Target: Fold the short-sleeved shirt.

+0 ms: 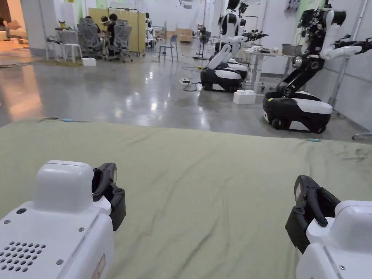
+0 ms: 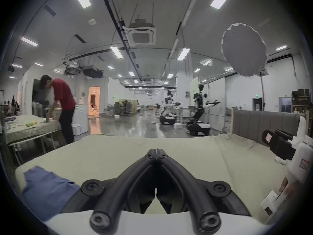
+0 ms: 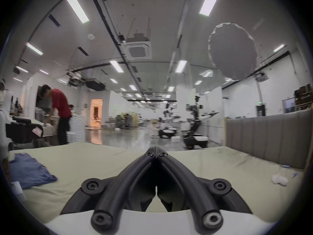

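Left tongs (image 2: 156,151) and right tongs (image 3: 156,149) pinched together on nothing, held level over the green bed (image 1: 203,174). Blue shirt (image 3: 30,170) bunched at 9 o'clock.

A robotics lab: wheeled humanoid robots (image 1: 298,91) stand at the frame's right on a polished concrete floor (image 1: 109,94), office chairs (image 1: 105,38) at upper left.

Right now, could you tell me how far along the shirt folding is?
Nothing looks done yet. The blue shirt lies crumpled on the green sheet, off to the left. Nothing is in hand: the left gripper and right gripper are both shut and empty above the sheet. Spreading the shirt flat and every fold remain.
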`<state>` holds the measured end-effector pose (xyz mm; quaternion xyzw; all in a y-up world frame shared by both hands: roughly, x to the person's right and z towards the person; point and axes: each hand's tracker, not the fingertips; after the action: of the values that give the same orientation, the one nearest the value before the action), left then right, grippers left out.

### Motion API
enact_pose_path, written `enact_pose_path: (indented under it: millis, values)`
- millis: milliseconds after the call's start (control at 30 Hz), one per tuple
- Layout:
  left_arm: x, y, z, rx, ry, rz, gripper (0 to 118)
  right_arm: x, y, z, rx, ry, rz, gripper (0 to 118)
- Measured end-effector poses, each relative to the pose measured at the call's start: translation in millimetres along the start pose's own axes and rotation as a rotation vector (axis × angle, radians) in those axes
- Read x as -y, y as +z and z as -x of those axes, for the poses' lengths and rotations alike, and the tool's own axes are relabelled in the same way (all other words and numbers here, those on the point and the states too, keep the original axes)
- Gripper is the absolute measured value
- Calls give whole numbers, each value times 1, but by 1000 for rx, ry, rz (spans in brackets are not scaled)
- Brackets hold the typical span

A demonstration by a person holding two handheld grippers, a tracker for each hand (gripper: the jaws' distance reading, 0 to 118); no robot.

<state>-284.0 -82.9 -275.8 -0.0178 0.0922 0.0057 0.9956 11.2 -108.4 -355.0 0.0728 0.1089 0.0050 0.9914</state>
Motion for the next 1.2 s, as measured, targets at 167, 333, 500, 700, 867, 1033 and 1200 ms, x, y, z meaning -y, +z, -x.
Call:
enact_pose_path:
  millis: [167, 333, 500, 700, 867, 1033, 1200]
  values:
    - [-2, 72, 86, -319, -21, 21, 0, -4, -15, 84, -299, -52, -2, 2]
    - [4, 155, 169, -628, 3, 85, 0, -7, -12, 201, -670, -152, 30, 2]
    - [20, 193, 214, -734, 18, 173, 0, -4, 2, 284, -895, -211, 84, 2]
    - [45, 159, 259, -580, 39, 307, 0, 2, 5, 316, -923, -183, 125, 2]
    - [73, 89, 297, -454, -20, 458, 41, 14, -15, 308, -819, -92, 169, 2]
    - [110, 23, 331, -394, 82, 606, 84, 25, -36, 293, -739, -57, 224, 2]
    - [138, -29, 354, -318, 175, 760, 84, 34, -50, 286, -694, -55, 264, 2]
